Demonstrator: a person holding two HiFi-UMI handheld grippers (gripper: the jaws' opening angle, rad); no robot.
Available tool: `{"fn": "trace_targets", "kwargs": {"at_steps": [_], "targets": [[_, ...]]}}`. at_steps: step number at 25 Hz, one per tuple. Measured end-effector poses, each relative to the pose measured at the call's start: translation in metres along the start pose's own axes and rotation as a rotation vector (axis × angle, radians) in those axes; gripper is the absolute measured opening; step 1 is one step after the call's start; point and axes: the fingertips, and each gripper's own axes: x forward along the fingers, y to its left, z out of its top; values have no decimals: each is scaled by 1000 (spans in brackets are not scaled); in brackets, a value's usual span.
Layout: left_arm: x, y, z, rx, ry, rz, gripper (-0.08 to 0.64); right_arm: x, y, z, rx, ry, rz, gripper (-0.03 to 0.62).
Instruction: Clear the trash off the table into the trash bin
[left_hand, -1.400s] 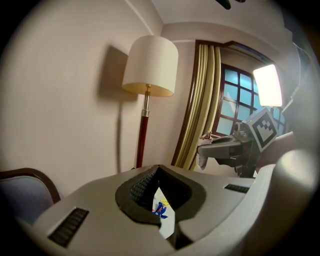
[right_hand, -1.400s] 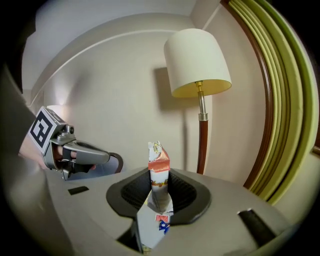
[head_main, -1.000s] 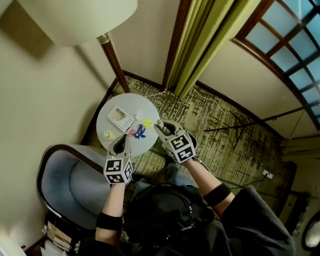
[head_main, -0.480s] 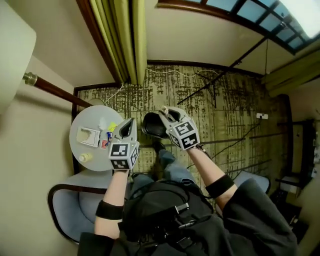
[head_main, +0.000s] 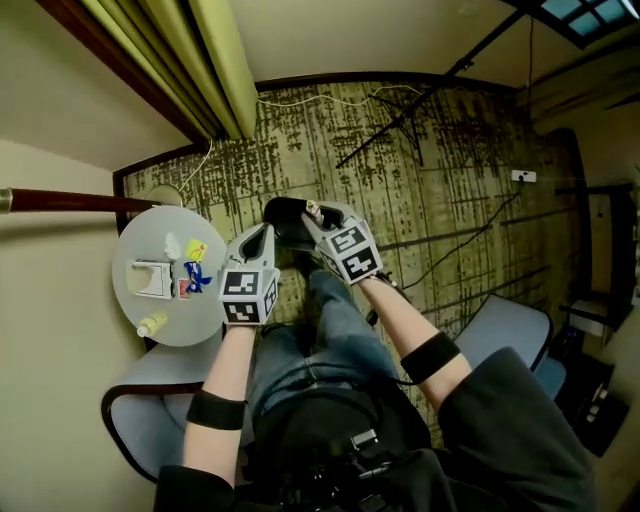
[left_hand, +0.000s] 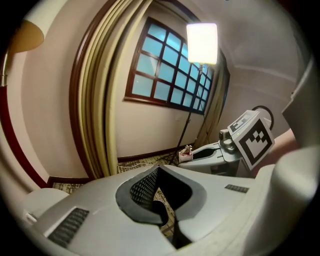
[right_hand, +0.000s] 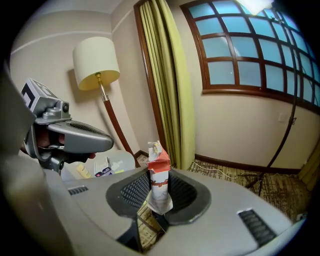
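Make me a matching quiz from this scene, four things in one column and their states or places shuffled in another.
1 left gripper
2 right gripper
3 round table
4 bin

A small litter on top
B shut on a red-and-white wrapper
C shut, empty
D dark, on the carpet by both grippers

Pairs: 1-C, 2-B, 3-A, 4-D.

The trash bin (head_main: 285, 212) stands on the carpet (head_main: 470, 200). The left gripper (head_main: 262, 236) and the right gripper (head_main: 314, 217) hang close side by side over its mouth and cover about half of it. Left of the bin the round table (head_main: 195, 325) stands near, with the lamp pole (head_main: 70, 200) and the curtain (head_main: 215, 70) beyond. Behind the bin, open carpet runs to the wall. Right of the bin the floor is free but for a stand's legs (head_main: 400, 125) and a cable (head_main: 470, 240). The person's legs (head_main: 330, 315) close the near side.
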Motion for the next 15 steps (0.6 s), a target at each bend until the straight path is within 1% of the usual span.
{"fn": "trace_targets", "kwargs": {"at_steps": [3,8,15], "targets": [[43,13,-48,-2,57,-6,3,46,-15,-51,37,52,5,120],[115,37,-124,-45,158,-6,3,127,-37,-146,94,175,27,120],[204,67,-235,-99,242,-6,3,221,-55,-252,159,282,25,124]]}}
